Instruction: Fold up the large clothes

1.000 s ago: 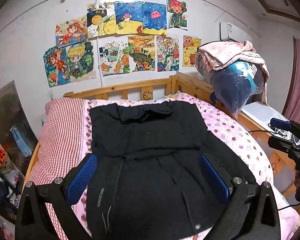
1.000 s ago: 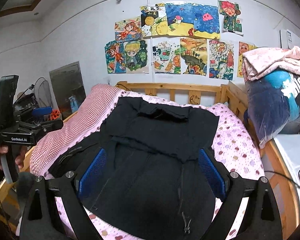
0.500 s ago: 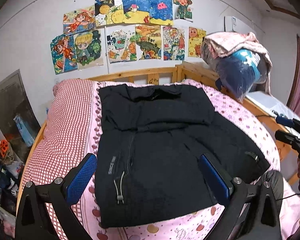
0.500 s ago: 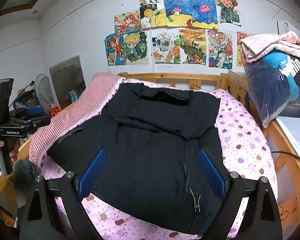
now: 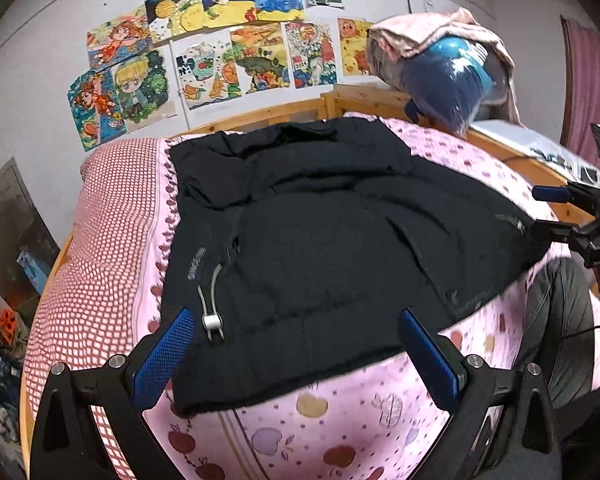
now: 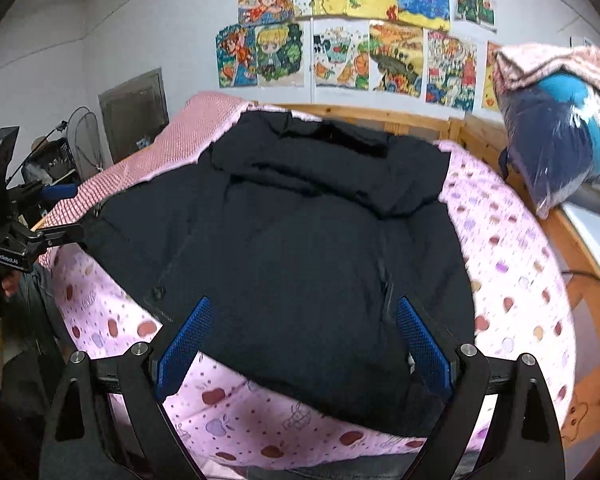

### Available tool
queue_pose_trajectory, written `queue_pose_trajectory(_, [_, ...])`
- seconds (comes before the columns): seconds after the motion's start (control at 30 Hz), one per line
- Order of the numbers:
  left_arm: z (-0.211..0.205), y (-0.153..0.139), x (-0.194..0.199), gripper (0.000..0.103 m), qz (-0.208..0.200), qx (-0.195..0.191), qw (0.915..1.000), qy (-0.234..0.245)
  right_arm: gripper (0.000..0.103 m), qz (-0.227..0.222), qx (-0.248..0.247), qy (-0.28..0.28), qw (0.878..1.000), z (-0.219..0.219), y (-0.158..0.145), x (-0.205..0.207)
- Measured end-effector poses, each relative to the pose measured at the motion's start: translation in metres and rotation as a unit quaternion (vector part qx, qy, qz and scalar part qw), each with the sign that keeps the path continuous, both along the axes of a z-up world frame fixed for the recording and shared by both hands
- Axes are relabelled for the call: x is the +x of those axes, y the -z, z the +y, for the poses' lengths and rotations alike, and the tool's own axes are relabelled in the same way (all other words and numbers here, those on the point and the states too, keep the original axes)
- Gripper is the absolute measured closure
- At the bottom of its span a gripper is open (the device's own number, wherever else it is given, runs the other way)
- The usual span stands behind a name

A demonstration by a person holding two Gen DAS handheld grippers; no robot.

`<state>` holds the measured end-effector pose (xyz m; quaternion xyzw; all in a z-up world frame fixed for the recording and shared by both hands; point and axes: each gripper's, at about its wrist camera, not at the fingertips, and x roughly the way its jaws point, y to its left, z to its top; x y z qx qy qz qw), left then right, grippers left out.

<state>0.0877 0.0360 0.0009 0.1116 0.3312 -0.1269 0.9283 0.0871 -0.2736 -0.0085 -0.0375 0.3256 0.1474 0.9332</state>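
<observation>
A large black jacket (image 5: 320, 232) lies flat on the pink bed, its hood folded down at the far end and one sleeve spread toward the side edge. A grey drawcord with a toggle (image 5: 212, 320) rests on its near hem. My left gripper (image 5: 296, 344) hovers open above the near hem, holding nothing. In the right wrist view the same jacket (image 6: 300, 248) fills the bed, and my right gripper (image 6: 300, 336) stands open over its near edge. Each gripper appears at the edge of the other's view, held by a hand.
The bed has a pink apple-print sheet (image 5: 340, 408) and a red-checked cover (image 5: 100, 240), inside a wooden frame (image 6: 580, 248). A bagged blue bundle under a pink blanket (image 5: 444, 68) sits at the headboard corner. Drawings cover the wall (image 6: 340, 40). Clutter stands beside the bed.
Both grippers have pulled back and up from the jacket, so its near hem and the sheet below it now show. The jacket lies still.
</observation>
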Motion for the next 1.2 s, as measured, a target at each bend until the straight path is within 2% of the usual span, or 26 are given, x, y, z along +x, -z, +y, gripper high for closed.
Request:
queue_pose_trajectory(0.17, [0.0,0.02,-0.006,0.0,0.018,-0.002,0.9998,0.009,0.013,0.025,0.015,0.003,1.0,0.0,0.023,0.002])
queue_pose_trajectory(0.47, [-0.006,0.053,0.003,0.0,0.05,0.034,0.998,0.019,0.013,0.047,0.007,0.025,0.999,-0.006,0.057,-0.001])
queue_pose_trajectory(0.6, [-0.011,0.062,0.006,0.0,0.051,0.054,0.9971,0.016,0.013,0.056,0.009,0.037,0.998,-0.013,0.069,-0.005])
queue_pose_trajectory(0.7, [-0.013,0.064,0.006,0.0,0.043,0.059,0.9973,0.011,0.013,0.054,-0.01,0.045,0.997,-0.012,0.076,-0.007])
queue_pose_trajectory(1.03, [-0.006,0.07,0.004,0.0,0.03,0.026,0.9992,-0.007,0.011,0.032,-0.09,0.043,0.995,0.008,0.077,-0.007])
queue_pose_trajectory(1.2, [-0.003,0.069,0.005,0.0,0.03,0.001,0.9992,-0.025,0.011,0.014,-0.089,0.073,0.993,0.011,0.068,-0.001])
